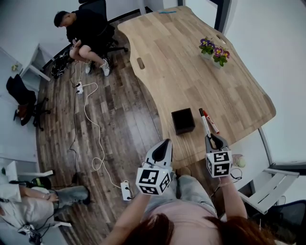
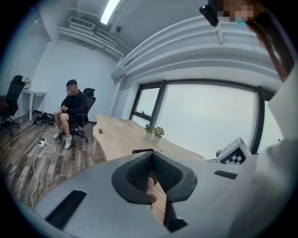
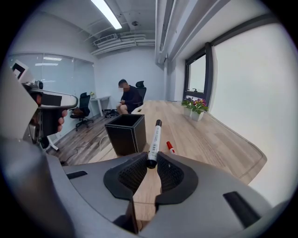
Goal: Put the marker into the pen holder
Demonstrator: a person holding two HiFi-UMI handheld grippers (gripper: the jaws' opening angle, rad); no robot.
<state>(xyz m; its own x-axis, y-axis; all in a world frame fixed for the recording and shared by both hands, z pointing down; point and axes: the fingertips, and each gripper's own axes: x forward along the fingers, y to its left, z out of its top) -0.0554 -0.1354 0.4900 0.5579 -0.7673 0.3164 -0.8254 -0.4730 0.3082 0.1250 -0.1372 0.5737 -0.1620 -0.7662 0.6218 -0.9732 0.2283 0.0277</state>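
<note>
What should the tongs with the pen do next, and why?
Probably move the right tongs left, over the holder. They already pinch the marker by its end, and the holder stands open just left of it, so the marker only needs carrying above that opening.

This is looking like an office meeting room. A big curved wooden table (image 1: 191,72) is taking up the middle, and off its far end a person (image 1: 83,28) is sitting on a black swivel chair (image 1: 98,9). A white desk (image 1: 38,62) is standing beyond the table, a strip light (image 3: 109,14) is glowing above it, and wide windows (image 3: 242,83) are running along its side.
</note>
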